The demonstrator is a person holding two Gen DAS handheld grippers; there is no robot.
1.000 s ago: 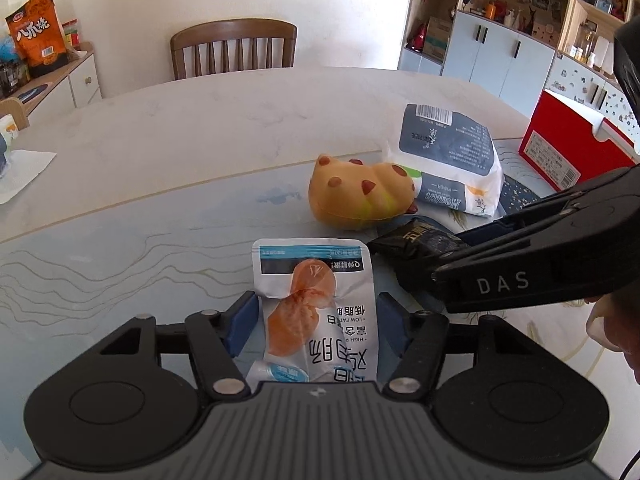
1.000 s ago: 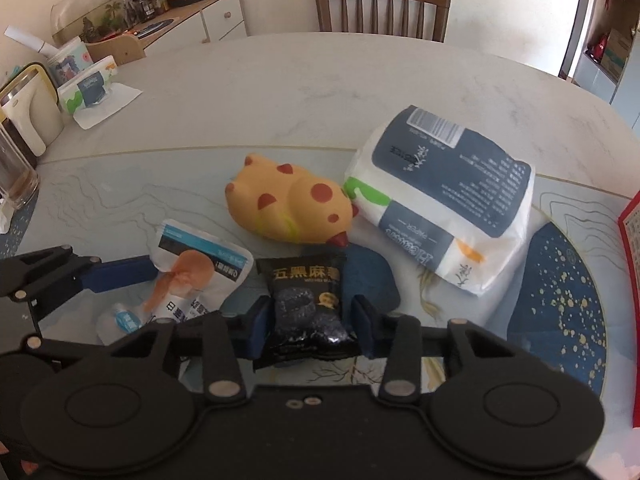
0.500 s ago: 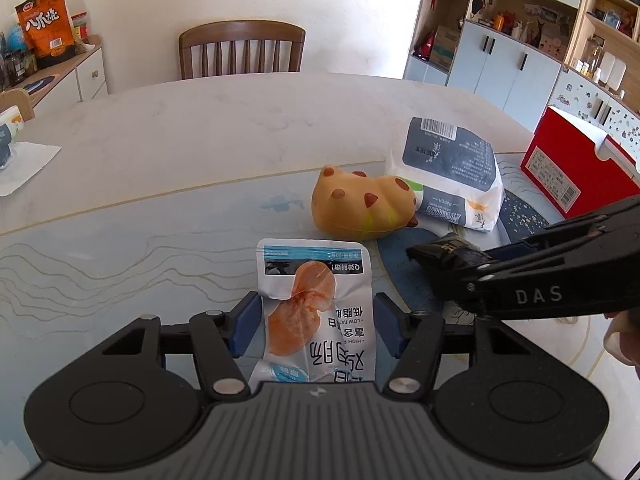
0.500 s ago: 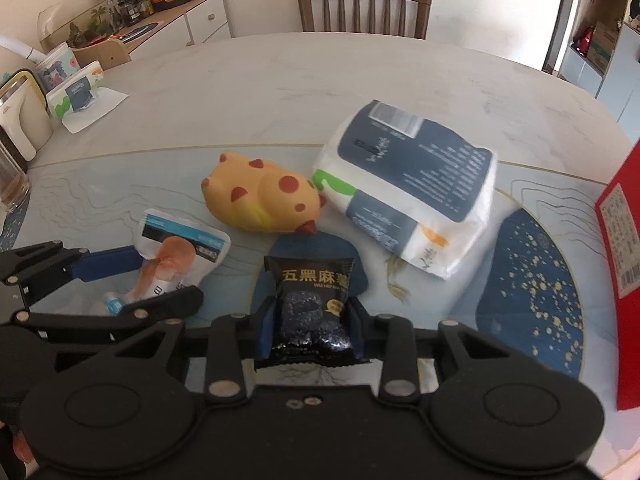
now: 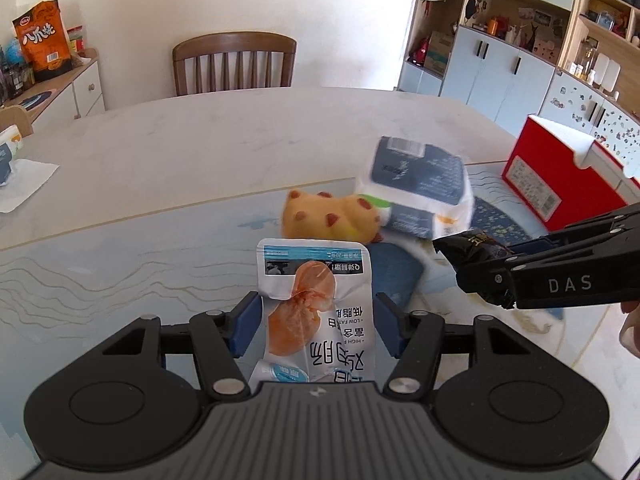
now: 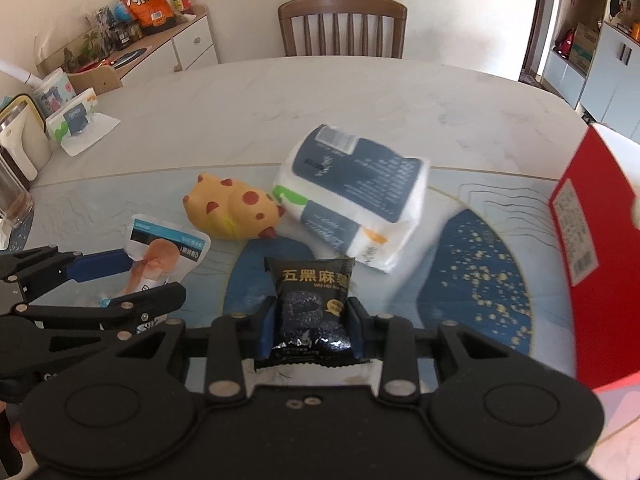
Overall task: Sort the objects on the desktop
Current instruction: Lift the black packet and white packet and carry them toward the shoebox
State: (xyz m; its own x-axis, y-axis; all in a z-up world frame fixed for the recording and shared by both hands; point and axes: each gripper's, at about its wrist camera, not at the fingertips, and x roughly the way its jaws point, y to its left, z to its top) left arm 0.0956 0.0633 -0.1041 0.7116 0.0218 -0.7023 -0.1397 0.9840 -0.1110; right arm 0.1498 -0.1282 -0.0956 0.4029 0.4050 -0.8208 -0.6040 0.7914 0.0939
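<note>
Currently mid-carry, both sides loaded. Left gripper (image 5: 316, 320) closed down on white chicken-snack pouch (image 5: 316, 304), blue pads pinching its lower half, top of pouch standing free above the pads. Right gripper (image 6: 312, 320) clamped on black sesame packet (image 6: 310, 304), narrow gap, packet upright between pads, label facing camera. Both packs apparently lifted off the table (image 6: 320, 100); hard to confirm clearance through the fisheye, probably clear.

Left on the surface: yellow spotted toy (image 6: 232, 212) on the blue mat (image 6: 480, 280), touching the tissue pack (image 6: 356, 196) on its right. Red box (image 6: 596, 240) at the right edge, near the right gripper, well apart from the left.

Step in hand, as a judgement: transfer of two snack packs to a sort destination, likely the red box. Box interior not visible, so unknown whether open at the top.

Next move calls for: right side over the box rim first, release, withdraw; then left side across without clipping toy or tissue pack. Pouches floppy, so low release height.
</note>
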